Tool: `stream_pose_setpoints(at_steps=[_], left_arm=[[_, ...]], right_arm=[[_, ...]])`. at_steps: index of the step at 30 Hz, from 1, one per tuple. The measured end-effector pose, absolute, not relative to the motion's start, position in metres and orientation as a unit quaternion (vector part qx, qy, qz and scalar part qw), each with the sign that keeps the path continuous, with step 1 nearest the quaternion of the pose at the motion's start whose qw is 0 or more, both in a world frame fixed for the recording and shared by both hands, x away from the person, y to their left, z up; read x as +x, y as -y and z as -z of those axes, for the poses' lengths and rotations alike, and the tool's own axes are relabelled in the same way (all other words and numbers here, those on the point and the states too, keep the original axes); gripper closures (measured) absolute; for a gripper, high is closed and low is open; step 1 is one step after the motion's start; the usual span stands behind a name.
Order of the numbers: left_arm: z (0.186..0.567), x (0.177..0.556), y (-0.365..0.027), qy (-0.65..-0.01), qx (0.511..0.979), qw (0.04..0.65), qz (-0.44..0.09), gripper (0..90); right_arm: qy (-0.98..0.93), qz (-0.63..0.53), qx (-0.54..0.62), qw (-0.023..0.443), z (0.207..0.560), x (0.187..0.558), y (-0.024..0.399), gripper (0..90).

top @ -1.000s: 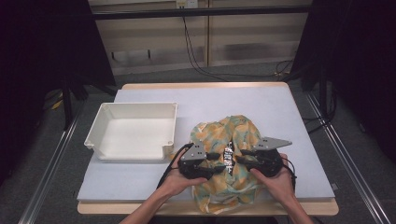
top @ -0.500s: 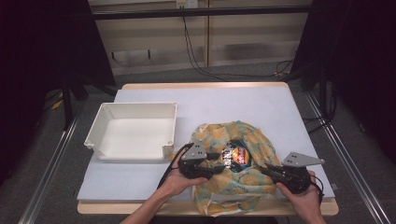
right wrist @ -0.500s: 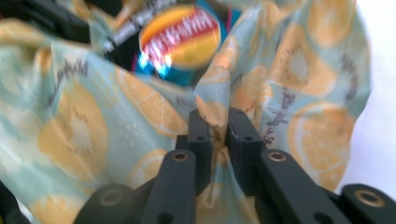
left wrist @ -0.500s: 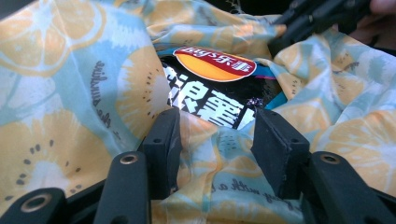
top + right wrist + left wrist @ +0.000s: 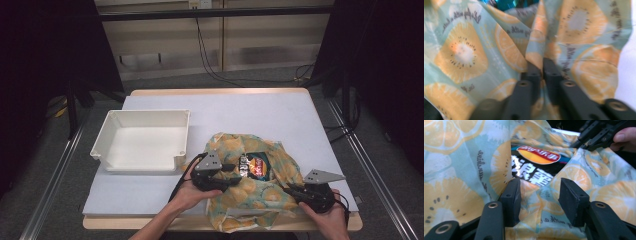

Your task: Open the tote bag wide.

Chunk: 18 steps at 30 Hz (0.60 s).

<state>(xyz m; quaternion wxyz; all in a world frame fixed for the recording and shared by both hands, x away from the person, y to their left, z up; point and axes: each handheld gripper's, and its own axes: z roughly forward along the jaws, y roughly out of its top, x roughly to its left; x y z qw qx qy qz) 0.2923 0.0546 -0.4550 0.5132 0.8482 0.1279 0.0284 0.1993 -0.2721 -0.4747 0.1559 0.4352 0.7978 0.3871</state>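
Note:
A cloth bag (image 5: 250,200) printed with orange slices lies at the table's front, its mouth spread. Inside it sits a dark snack packet (image 5: 252,165) with a red and yellow logo (image 5: 537,155). My left gripper (image 5: 237,172) rests at the mouth's left edge. Its jaws (image 5: 539,192) stand apart with a loose fold of the cloth (image 5: 456,170) between them. My right gripper (image 5: 290,189) is at the bag's right side near the front edge. Its jaws (image 5: 542,66) pinch a fold of the cloth (image 5: 461,55); they have just eased open slightly.
A white tray (image 5: 107,145) stands to the left of the bag on the white table top (image 5: 260,110). A hand holds each gripper from the front edge. Black frame rails run along both sides of the table.
My right gripper has moved right and toward the front edge with the cloth in it. The bag's mouth has spread and the packet now shows. The left gripper has stayed put.

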Motion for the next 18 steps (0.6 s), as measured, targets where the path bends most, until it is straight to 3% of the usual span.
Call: stream_pose_setpoints(at_steps=[2, 5, 8, 11, 13, 15, 18], left_arm=[[0.452, 0.293, -0.055, -0.128, 0.845, 0.519, -0.018, 54.9], [0.445, 0.29, -0.053, -0.124, 0.843, 0.524, -0.016, 58.1], [0.436, 0.287, -0.05, -0.111, 0.835, 0.538, -0.008, 68.6], [0.43, 0.284, -0.042, -0.095, 0.837, 0.539, -0.003, 70.5], [0.431, 0.282, -0.036, -0.092, 0.839, 0.536, 0.007, 67.6], [0.435, 0.279, -0.028, -0.086, 0.842, 0.533, 0.009, 64.1], [0.441, 0.278, -0.021, -0.076, 0.855, 0.512, 0.019, 64.3]], right_arm=[[-0.79, -0.412, 0.426, 0.155, 0.467, 0.198, 0.272, 67.9], [-0.783, -0.433, 0.419, 0.157, 0.459, 0.197, 0.272, 62.7], [-0.776, -0.457, 0.402, 0.165, 0.441, 0.196, 0.27, 57.6], [-0.773, -0.469, 0.394, 0.166, 0.431, 0.196, 0.27, 59.4], [-0.774, -0.479, 0.382, 0.16, 0.425, 0.198, 0.268, 67.5], [-0.776, -0.492, 0.368, 0.141, 0.423, 0.2, 0.264, 69.2], [-0.787, -0.497, 0.345, 0.116, 0.425, 0.205, 0.253, 57.3]])
